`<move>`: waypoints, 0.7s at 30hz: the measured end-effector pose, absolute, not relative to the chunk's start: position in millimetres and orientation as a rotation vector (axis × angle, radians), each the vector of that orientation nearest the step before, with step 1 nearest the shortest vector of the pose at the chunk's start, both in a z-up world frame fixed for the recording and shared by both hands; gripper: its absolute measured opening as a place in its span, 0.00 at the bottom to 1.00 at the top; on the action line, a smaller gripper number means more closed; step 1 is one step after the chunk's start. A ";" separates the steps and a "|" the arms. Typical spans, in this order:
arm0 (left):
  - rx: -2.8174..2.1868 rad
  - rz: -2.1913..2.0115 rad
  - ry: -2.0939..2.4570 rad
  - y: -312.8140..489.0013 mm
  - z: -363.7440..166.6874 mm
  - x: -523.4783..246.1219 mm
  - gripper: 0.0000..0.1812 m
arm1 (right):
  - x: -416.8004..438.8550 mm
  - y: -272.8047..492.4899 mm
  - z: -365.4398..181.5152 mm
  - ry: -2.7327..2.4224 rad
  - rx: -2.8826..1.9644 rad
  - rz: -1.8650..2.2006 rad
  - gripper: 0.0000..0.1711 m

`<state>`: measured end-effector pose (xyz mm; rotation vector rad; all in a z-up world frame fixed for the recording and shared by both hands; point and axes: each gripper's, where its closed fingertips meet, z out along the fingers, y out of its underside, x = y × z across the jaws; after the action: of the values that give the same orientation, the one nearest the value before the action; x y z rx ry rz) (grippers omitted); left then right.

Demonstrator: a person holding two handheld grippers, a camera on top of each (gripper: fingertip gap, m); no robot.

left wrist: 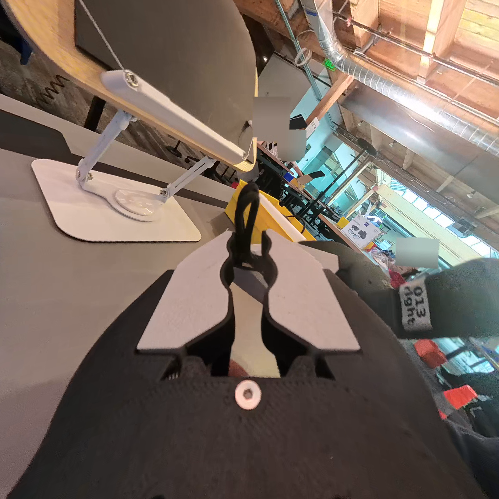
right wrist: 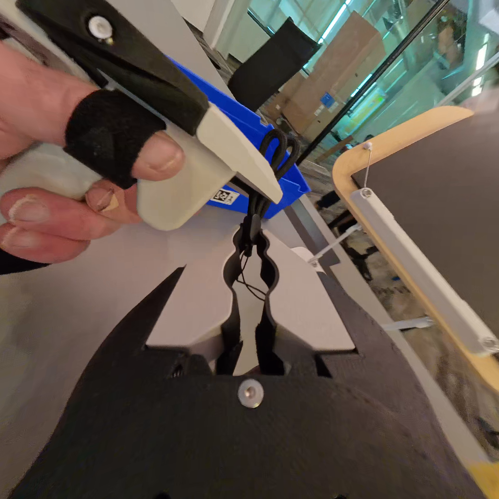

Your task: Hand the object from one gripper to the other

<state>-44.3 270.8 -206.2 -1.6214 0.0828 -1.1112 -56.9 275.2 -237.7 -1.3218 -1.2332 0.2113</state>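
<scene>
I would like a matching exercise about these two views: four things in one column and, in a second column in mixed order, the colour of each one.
Things:
1. cord
2. right-view bin
3. left-view bin
4. stand base

Colours:
a. white
b. black
c. blue
d. yellow

Pairs: 1-b; 2-c; 3-d; 4-a

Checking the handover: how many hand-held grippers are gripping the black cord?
2: left hand-held gripper pinches the black cord below its loop; right hand-held gripper pinches its lower end.
</scene>
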 end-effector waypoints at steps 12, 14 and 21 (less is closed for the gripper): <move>-1.445 -0.400 0.618 258.4 -172.8 -53.7 0.26 | -31.6 267.9 -220.1 -1.046 -1.485 1.169 0.03; -1.393 -0.245 0.730 255.9 -173.4 -51.2 0.28 | -31.0 264.6 -223.4 -1.048 -1.514 1.252 0.03; -1.148 0.366 1.249 245.7 -203.7 -36.4 0.31 | -37.9 238.7 -239.1 -1.166 -1.585 1.472 0.03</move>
<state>-36.4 245.7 -203.7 -1.1475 1.2492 0.3661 -37.9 238.7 -239.1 -1.5846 -1.1662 1.4719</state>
